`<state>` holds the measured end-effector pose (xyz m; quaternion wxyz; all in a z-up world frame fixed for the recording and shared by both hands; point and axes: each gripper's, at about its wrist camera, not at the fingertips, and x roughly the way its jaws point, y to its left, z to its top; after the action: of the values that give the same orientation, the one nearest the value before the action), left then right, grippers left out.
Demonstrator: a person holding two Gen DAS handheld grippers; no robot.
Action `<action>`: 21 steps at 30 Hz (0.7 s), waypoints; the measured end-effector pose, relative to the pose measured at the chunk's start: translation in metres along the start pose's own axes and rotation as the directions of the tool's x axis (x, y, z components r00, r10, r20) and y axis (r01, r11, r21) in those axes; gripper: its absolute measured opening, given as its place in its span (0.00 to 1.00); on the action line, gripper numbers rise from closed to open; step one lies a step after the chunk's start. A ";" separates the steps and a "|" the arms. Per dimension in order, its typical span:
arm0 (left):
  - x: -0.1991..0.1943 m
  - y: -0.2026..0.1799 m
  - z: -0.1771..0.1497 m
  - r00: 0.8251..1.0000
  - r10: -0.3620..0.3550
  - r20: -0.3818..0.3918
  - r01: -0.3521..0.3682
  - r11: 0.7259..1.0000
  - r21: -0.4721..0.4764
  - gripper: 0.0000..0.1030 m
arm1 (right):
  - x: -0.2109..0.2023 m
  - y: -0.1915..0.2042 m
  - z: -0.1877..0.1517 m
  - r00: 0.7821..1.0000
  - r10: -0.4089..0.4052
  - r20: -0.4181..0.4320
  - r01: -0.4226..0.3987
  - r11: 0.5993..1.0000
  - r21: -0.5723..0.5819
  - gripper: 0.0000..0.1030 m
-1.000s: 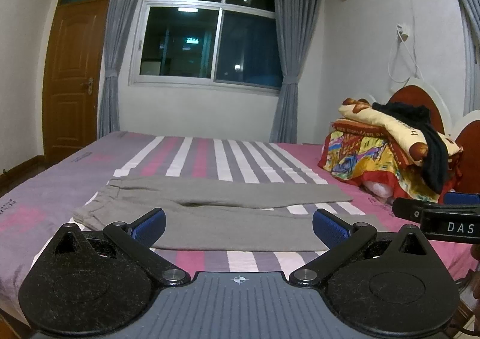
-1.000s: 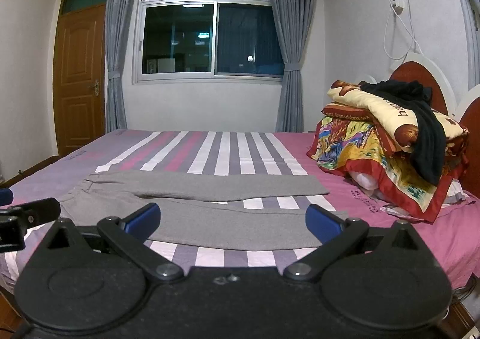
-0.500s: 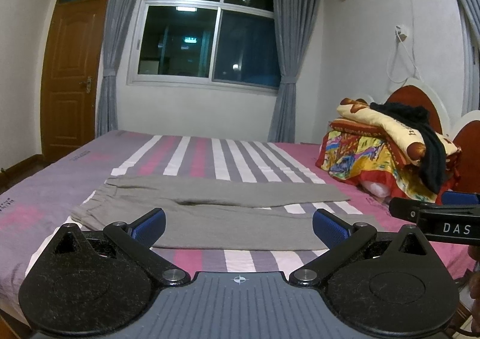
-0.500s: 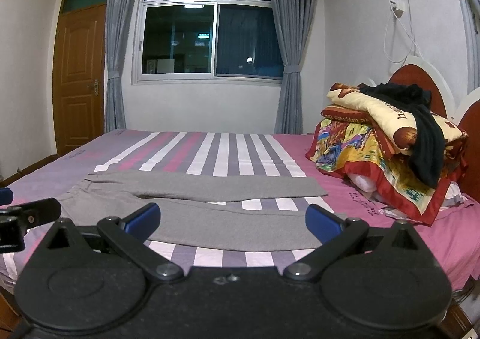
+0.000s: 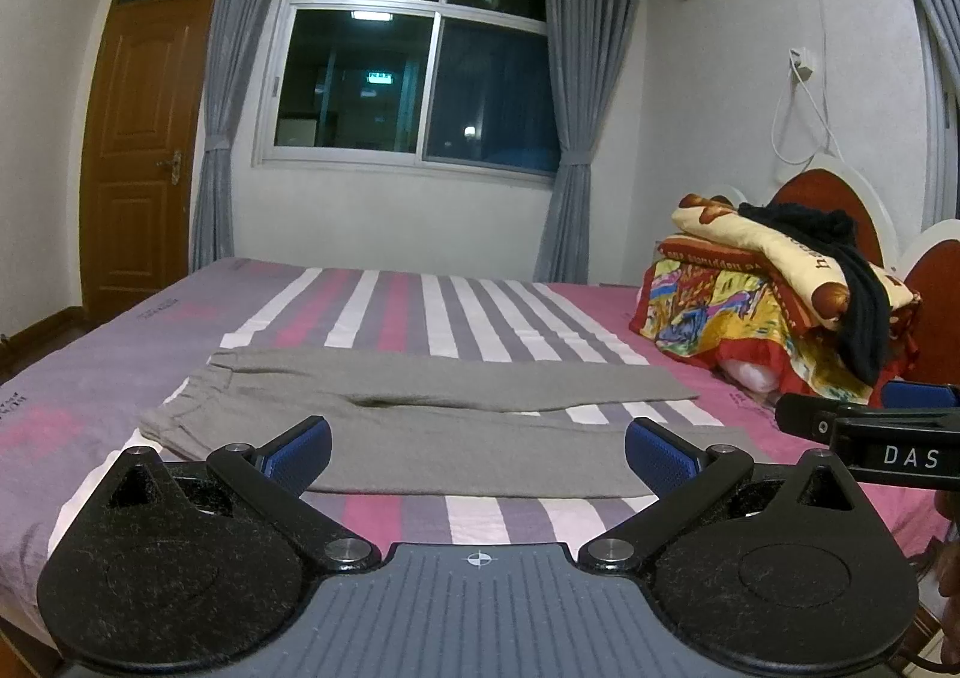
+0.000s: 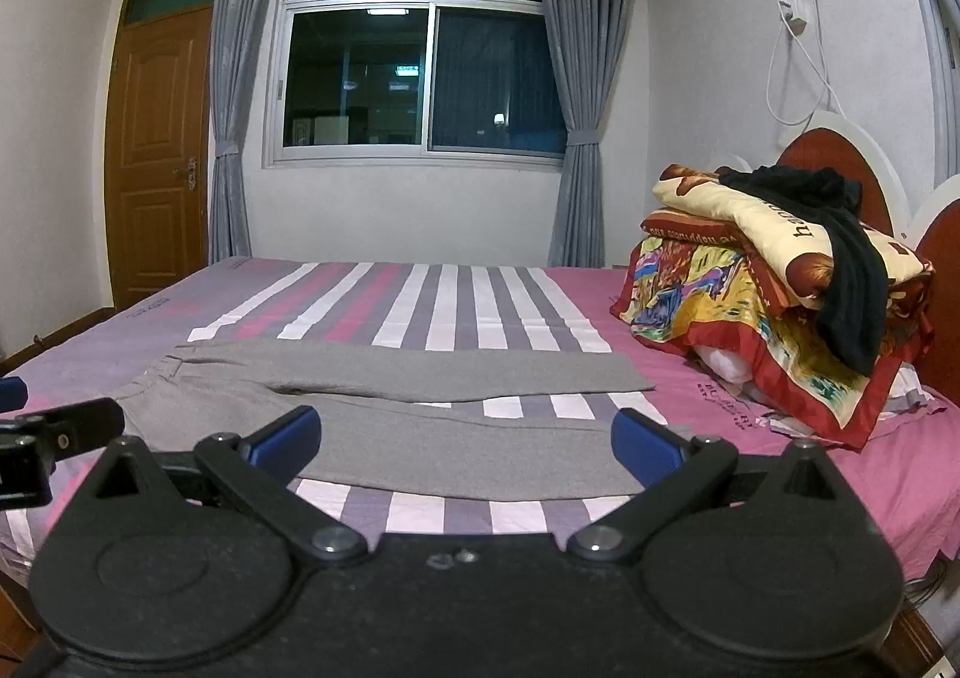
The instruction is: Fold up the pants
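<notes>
Grey pants (image 5: 420, 414) lie flat on the striped bed, waistband at the left, both legs stretched to the right with a gap between them; they also show in the right wrist view (image 6: 408, 396). My left gripper (image 5: 477, 450) is open and empty, held above the near bed edge, short of the pants. My right gripper (image 6: 465, 441) is open and empty, also in front of the near leg. The right gripper's finger shows at the right edge of the left wrist view (image 5: 864, 429).
The bed (image 5: 420, 306) has a pink, purple and white striped sheet. A pile of folded blankets with a black garment on top (image 6: 774, 282) sits at the right by the red headboard. A window, curtains and a wooden door (image 5: 144, 162) are behind.
Both grippers have risen and tilted slightly; the scene sits a little lower in the views. The pants have not moved.
</notes>
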<state>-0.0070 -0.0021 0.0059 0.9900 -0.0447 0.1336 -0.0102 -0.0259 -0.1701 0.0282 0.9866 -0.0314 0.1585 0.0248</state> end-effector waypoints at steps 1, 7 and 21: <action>0.000 0.000 0.000 1.000 0.000 0.000 0.000 1.000 0.000 1.00 | 0.000 0.000 0.000 1.000 0.001 0.000 -0.001 1.000 0.001 1.00; 0.000 0.000 0.000 1.000 0.000 0.000 0.000 1.000 0.000 1.00 | 0.000 0.000 -0.001 1.000 0.001 0.000 -0.001 1.000 0.001 1.00; 0.000 0.000 0.000 1.000 -0.002 -0.001 0.002 1.000 -0.002 1.00 | 0.000 0.000 -0.002 1.000 0.000 0.001 0.000 1.000 -0.001 1.00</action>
<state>-0.0072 -0.0018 0.0055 0.9898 -0.0460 0.1342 -0.0110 -0.0264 -0.1697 0.0264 0.9866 -0.0321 0.1581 0.0250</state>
